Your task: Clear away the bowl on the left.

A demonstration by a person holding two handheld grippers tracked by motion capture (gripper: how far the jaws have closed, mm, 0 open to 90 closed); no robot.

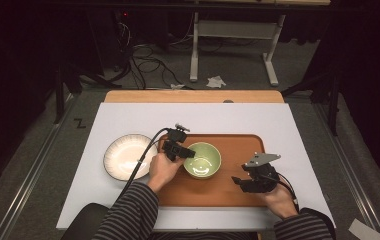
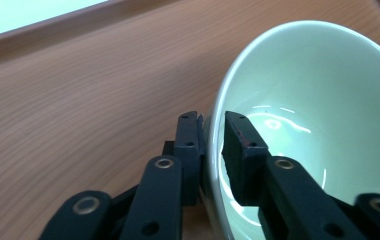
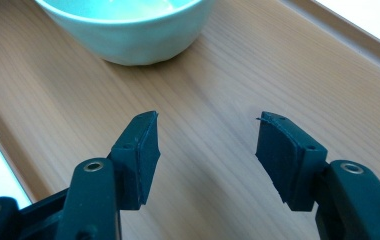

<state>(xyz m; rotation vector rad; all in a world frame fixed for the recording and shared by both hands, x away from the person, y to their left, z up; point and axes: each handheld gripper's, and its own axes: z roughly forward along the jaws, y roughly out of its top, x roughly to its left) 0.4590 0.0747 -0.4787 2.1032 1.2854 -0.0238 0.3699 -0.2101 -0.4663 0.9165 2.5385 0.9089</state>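
Wooden and shallow-rimmed, the tray point(image 1: 238, 192) lies on a white-topped table point(image 1: 128, 115), and the pale green bowl point(image 1: 202, 159) stands on the tray's left half. Its near-left rim runs between the jaws of the left gripper point(image 2: 211, 125), one pad outside the wall, one inside. The outer pad point(image 2: 188, 145) sits against the wall, while a thin gap seems to show at the inner one, so I take the jaws as eased off, not pinching. If the bowl is being set down, the fair course is to open wider before lifting straight off, so neither pad drags the rim. Over bare tray to the bowl's right, the right gripper point(image 3: 205, 145) is spread wide and empty. A white plate point(image 1: 126, 156) lies left of the tray. The bowl's foot is hidden behind the jaws.
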